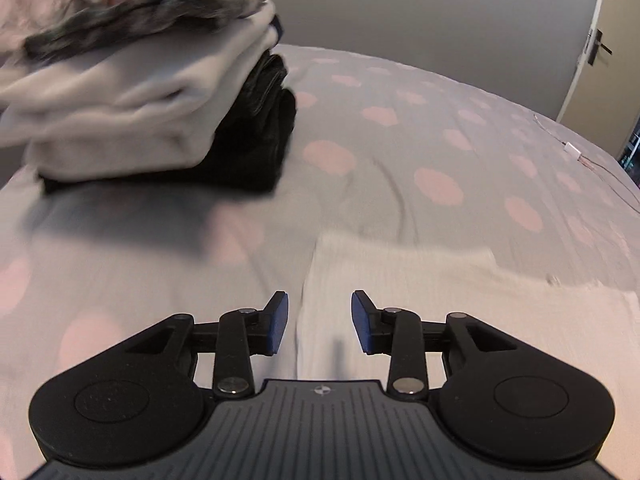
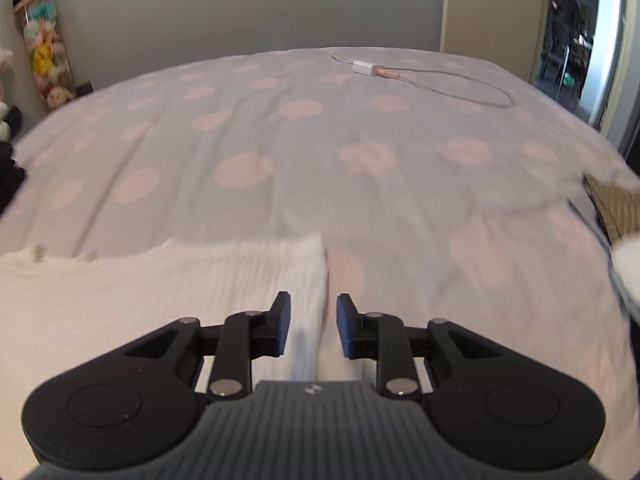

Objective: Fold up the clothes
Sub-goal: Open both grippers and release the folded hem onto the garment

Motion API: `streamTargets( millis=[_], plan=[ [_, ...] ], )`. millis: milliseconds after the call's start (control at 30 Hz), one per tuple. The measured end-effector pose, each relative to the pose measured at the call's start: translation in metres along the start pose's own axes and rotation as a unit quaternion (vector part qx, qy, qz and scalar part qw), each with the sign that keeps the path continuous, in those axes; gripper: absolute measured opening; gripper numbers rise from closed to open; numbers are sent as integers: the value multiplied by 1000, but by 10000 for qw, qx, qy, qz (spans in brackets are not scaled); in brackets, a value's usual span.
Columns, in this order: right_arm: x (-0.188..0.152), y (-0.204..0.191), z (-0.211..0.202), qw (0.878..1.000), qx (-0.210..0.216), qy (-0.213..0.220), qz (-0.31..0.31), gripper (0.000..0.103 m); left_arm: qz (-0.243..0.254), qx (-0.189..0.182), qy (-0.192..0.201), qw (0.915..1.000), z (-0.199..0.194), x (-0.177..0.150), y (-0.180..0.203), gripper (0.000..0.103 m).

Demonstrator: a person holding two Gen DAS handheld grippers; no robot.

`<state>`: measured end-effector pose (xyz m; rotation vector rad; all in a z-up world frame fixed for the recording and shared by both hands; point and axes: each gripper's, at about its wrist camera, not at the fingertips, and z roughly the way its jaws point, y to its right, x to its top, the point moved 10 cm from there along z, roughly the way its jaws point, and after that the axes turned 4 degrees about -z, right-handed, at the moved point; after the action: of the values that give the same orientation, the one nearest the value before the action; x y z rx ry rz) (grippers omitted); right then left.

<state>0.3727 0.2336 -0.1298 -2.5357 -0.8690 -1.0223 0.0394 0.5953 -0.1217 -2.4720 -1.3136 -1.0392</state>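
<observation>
Clothes stack (image 1: 140,92) in left view only.

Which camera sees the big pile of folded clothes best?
The left wrist view. The pile of folded clothes fills its upper left, with grey layers over black ones, resting on the spotted bed cover. The right wrist view shows only a dark scrap at its left edge, which may be that pile.
</observation>
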Motion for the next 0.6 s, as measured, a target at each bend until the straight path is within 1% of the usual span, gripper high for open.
streamTargets(
  millis=[67, 200, 300, 367, 400, 467, 500, 600],
  plan=[
    [-25, 2, -23, 9997, 93, -37, 231, 33, -176, -63, -123, 9997, -14, -23, -3, 41],
    [-69, 9, -44, 9953, 273, -233, 902, 33, -486, -165, -301, 9982, -38, -67, -12, 41],
    [-101, 14, -59, 9886, 408, -378, 1402, 33, -596, -105, -329, 9976, -51, -92, -24, 41],
    [-123, 17, -70, 9824, 498, -475, 1734, 33, -703, -83, -386, 9967, -57, -100, -30, 41],
    [-133, 19, -75, 9789, 542, -523, 1899, 30, -753, -113, -414, 9962, -60, -102, -31, 41],
    [-154, 22, -86, 9709, 630, -619, 2226, 6, -801, -141, -442, 9957, -64, -104, -32, 41],
    [-162, 23, -89, 9689, 614, -660, 2304, 6, -791, -103, -442, 9958, -65, -105, -32, 41],
    [-165, 24, -90, 9752, 237, -750, 2067, 4, -753, 3, -541, 9957, -66, -113, -33, 41]
  ],
)
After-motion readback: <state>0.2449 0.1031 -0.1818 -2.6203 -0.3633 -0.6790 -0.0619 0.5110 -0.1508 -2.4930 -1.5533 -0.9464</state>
